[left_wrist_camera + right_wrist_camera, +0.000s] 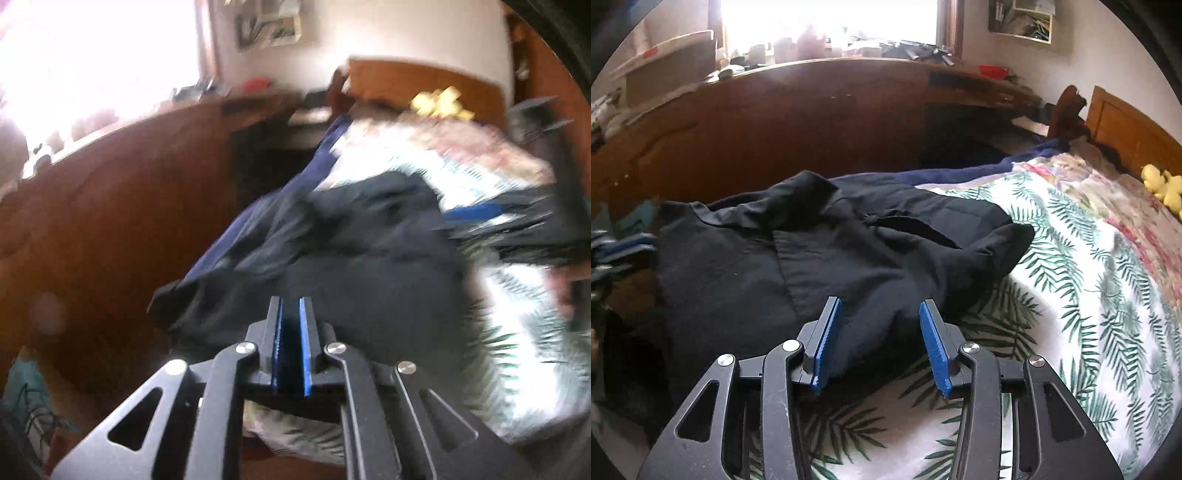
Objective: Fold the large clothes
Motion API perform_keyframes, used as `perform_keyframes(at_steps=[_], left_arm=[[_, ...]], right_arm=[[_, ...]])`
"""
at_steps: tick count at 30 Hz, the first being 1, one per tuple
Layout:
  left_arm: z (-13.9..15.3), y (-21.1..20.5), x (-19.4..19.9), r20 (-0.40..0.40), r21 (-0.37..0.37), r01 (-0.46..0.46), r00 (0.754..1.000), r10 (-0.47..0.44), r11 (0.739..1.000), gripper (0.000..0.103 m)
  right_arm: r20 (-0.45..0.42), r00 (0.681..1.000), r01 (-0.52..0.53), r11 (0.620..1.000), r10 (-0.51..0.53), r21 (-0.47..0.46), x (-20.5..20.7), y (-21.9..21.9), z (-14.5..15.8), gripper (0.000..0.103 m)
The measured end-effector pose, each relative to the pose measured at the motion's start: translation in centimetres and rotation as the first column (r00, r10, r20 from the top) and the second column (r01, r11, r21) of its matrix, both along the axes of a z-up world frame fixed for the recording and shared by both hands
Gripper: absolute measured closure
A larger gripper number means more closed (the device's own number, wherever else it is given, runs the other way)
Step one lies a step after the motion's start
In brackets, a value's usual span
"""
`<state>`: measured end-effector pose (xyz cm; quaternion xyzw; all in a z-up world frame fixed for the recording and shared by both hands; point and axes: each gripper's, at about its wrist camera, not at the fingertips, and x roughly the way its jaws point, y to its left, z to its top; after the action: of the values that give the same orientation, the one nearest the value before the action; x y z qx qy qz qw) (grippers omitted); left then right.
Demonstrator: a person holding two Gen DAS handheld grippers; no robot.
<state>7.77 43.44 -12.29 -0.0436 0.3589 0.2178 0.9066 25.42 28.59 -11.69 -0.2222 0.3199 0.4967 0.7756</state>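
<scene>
The bed (1082, 280) fills the right side of the right wrist view, covered with a white spread printed with green palm fronds and, nearer the headboard, a flowered cover. Beside the bed's far edge runs a long brown wooden cabinet (798, 122), its top crowded with small items under a bright window. A wooden headboard (1126, 129) stands at the bed's far right end, with a yellow soft toy (1161, 186) lying on the bed just in front of it.

The dark garment (798, 254), black and rumpled, lies spread across the left part of the bed, one rounded end reaching out over the palm print toward the middle of the bed. A navy cloth (990, 166) lies along the bed's edge behind it.

The right gripper (881, 343) hovers over the near hem of the garment, its blue pads apart with the fabric below the gap, not pinched.

In the blurred left wrist view, the left gripper (291, 345) has its pads drawn nearly together; dark fabric (369, 251) lies right at its tips, but whether any is caught between them I cannot tell.
</scene>
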Motion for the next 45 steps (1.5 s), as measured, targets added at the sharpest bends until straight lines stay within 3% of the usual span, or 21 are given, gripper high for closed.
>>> perform_keyframes(at_steps=[2,4,10,14,18,25,33,41,45], left_arm=[[-2.3,2.0,0.5,-0.055,-0.053,-0.036,0.998,0.033,0.998,0.098],[-3.3,2.7,0.7,-0.079,-0.028,-0.056,0.995,0.054,0.998,0.098],[-2.9,2.8,-0.2,-0.028,-0.061,-0.075,0.997,0.074,0.995,0.098],[-2.0,2.3,-1.9,0.022,-0.067,-0.078,0.997,0.080,0.995,0.096],[-0.4,0.5,-3.1,0.054,-0.029,-0.060,0.997,0.061,0.998,0.093],[3.7,-3.5,-4.9,0.129,-0.013,-0.038,0.991,0.039,0.999,0.089],[7.9,-9.1,-4.9,0.176,-0.004,-0.015,0.984,0.016,1.000,0.088],[10.0,-15.2,-3.3,0.174,0.020,0.056,0.983,-0.059,0.998,0.088],[10.3,-18.5,-2.0,0.162,0.017,0.103,0.981,-0.105,0.995,0.088]], right_arm=[[-0.003,1.000,-0.010,1.000,0.010,0.004,0.0,0.0,0.1,0.059],[-0.018,1.000,-0.018,1.000,0.019,0.009,0.0,0.0,0.1,0.059],[-0.064,0.995,-0.071,0.998,0.070,-0.001,-1.3,1.7,-1.3,0.059],[-0.108,0.993,-0.065,0.993,0.054,-0.096,-1.1,3.5,-4.4,0.058],[-0.107,0.994,-0.033,0.997,0.025,-0.066,-1.2,2.4,-3.4,0.058],[-0.038,0.998,-0.040,0.999,0.041,0.021,-4.0,-2.3,0.9,0.058],[-0.001,1.000,0.026,0.991,-0.026,0.129,-5.6,-10.4,5.7,0.057],[0.023,0.993,0.107,0.972,-0.114,0.210,-6.0,-18.9,8.8,0.039],[0.033,0.987,0.146,0.962,-0.158,0.231,-6.4,-22.5,9.2,0.036]])
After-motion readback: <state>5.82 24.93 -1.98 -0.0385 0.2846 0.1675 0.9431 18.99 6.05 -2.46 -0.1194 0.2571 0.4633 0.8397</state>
